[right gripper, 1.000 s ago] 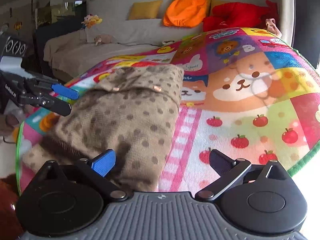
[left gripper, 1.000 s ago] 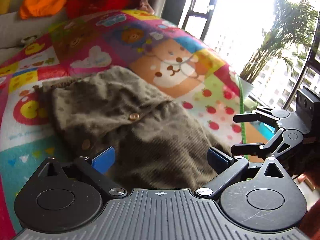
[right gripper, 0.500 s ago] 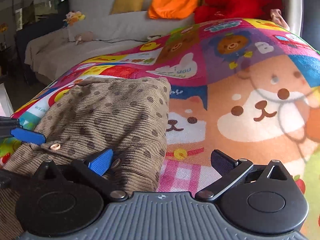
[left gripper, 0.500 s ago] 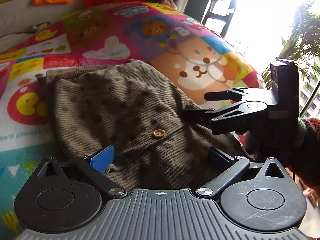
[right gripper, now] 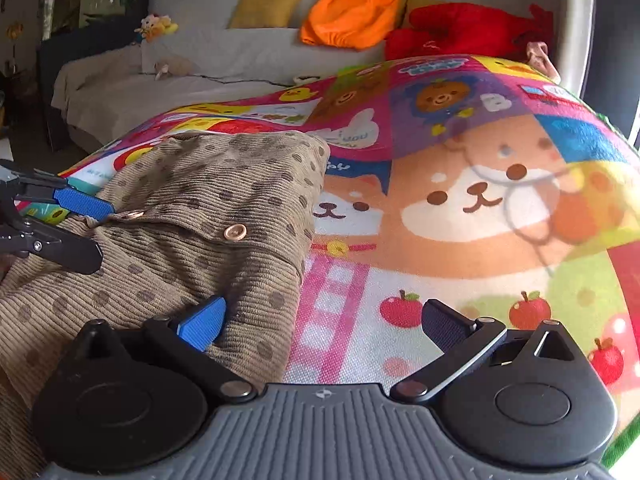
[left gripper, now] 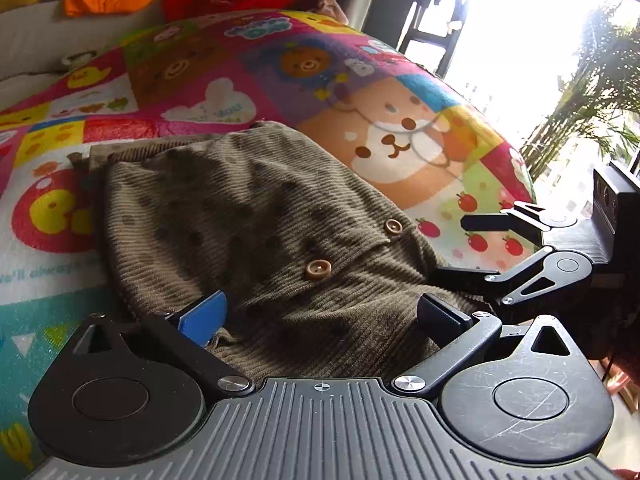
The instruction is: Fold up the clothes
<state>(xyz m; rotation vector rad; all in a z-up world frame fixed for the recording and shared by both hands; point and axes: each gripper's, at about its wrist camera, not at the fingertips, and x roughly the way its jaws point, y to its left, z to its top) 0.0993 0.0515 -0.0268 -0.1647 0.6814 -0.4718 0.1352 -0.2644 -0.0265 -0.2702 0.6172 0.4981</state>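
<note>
A colourful cartoon play mat (right gripper: pixel 472 208) carries the brown dotted corduroy garment (left gripper: pixel 248 216) with wooden buttons (left gripper: pixel 318 269), and above its near edge the left tool (left gripper: pixel 320 314) and the right tool (right gripper: pixel 322 320) both have their jaws spread, gripping nothing.

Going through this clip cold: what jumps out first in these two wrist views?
The brown polka-dot corduroy garment with wooden buttons lies bunched on a loud cartoon play mat, whose big bear face sits just right of the cloth. Both the left gripper and the right gripper hover open at the garment's near edge. Behind, an orange cushion and a red plush rest on the sofa.
</note>
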